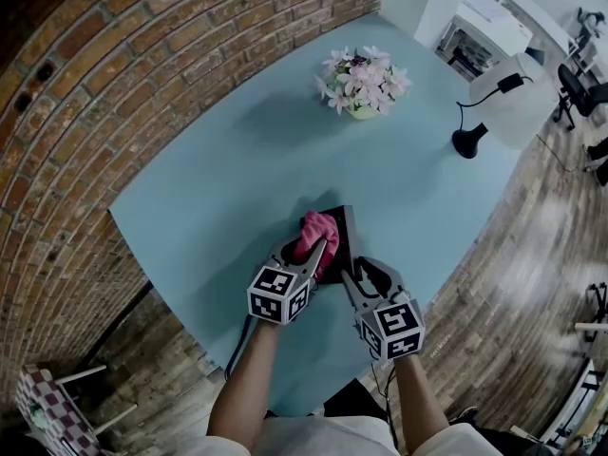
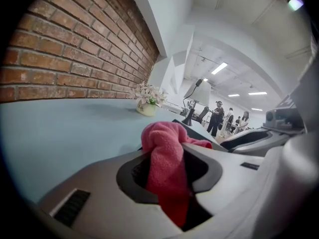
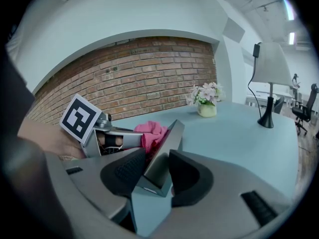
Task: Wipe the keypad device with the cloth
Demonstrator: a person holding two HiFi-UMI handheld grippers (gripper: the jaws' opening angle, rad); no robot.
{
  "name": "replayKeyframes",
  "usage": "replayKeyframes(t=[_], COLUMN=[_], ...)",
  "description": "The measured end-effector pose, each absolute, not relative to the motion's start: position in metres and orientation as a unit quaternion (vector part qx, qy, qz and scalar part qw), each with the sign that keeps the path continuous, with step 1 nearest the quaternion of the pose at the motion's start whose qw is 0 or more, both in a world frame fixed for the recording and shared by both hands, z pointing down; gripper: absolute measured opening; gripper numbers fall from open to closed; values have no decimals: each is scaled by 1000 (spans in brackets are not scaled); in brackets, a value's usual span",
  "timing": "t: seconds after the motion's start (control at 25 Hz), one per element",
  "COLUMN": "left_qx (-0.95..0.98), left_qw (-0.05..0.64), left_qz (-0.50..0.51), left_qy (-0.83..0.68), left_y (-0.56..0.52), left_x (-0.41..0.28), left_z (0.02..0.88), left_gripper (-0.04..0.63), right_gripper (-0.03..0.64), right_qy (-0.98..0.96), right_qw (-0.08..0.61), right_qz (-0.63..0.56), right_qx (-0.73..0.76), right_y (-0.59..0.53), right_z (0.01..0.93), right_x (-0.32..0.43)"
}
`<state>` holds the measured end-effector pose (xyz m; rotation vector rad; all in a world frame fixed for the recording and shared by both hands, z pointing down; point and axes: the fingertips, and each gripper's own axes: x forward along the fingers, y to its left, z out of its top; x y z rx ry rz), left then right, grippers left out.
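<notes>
Grey left tool (image 1: 317, 251) and right tool (image 1: 352, 277), black pads (image 3: 188, 179), black-and-white marker cubes (image 1: 278, 295), white sleeves (image 1: 458, 442).

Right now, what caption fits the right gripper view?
The right gripper grips the keypad device while the left gripper holds a pink cloth against it.

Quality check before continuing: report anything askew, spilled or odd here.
The keypad device is not lying flat: the right hand-held gripper clamps its edge and props it tilted off the table. The left hand-held gripper, shut on the pink cloth, holds it against the device. Nothing looks spilled or damaged.
</notes>
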<state>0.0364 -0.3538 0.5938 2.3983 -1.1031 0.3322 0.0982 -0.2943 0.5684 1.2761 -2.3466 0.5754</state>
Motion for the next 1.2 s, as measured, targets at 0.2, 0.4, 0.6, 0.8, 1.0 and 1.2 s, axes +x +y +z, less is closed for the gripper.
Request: replayKeyframes(t=[0.2, 0.4, 0.6, 0.8, 1.0, 1.2], left_qx=[870, 868, 862, 858, 842, 834], left_qw=[244, 240, 235, 224, 235, 250], left_qz=[134, 150, 168, 187, 201, 206], left_qy=[-407, -409, -416, -423, -442, -447], left_y=[-353, -353, -353, -353, -352, -354], left_x=[28, 23, 17, 11, -2, -13], left_z=[602, 608, 614, 619, 632, 643], left_gripper=[146, 146, 146, 146, 146, 144], right_gripper=[175, 175, 175, 175, 175, 173], right_qy=[-839, -840, -840, -839, -835, -834], right_qw=[201, 200, 202, 201, 195, 176], right_qz=[208, 206, 206, 206, 213, 219], right_qx=[460, 461, 460, 461, 468, 476], right_y=[-294, -295, -295, -295, -295, -297], right_z=[568, 569, 569, 569, 570, 569], right_x=[99, 99, 99, 99, 99, 101])
